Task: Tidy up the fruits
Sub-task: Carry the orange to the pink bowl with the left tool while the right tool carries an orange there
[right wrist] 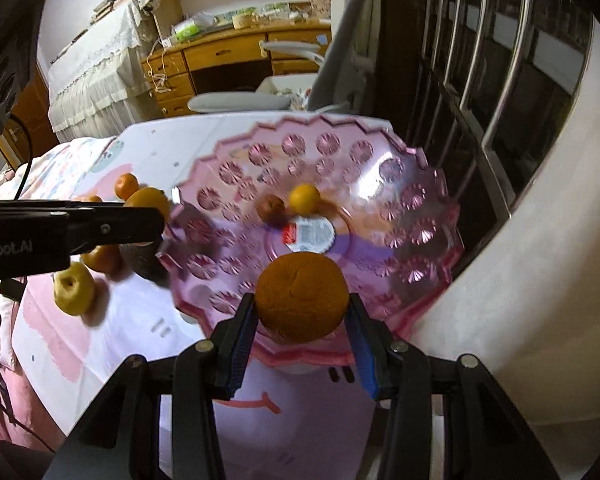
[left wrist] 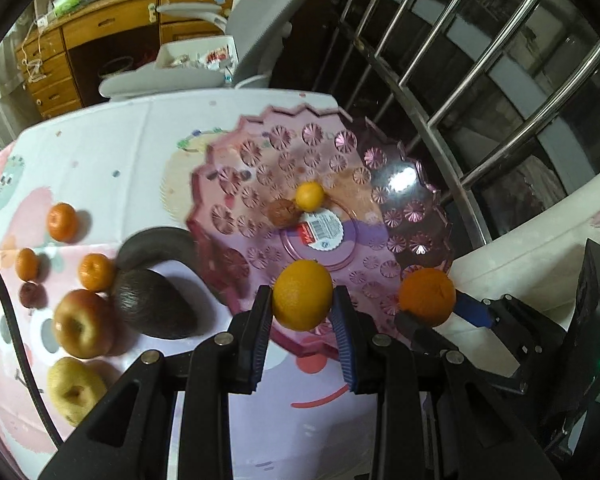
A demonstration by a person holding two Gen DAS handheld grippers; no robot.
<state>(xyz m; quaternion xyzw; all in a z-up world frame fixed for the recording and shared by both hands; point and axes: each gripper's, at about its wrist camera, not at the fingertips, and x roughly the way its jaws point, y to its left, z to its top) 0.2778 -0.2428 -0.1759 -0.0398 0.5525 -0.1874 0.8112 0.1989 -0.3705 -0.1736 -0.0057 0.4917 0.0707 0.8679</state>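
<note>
Avocado (right wrist: 144,264) half behind left hand-held gripper (right wrist: 162,220)

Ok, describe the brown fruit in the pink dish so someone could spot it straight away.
Find the scalloped pink dish on the table. Near its centre, beside the white sticker, lie two small fruits touching. Yours is the dull brown one, not the bright yellow-orange one.
</note>
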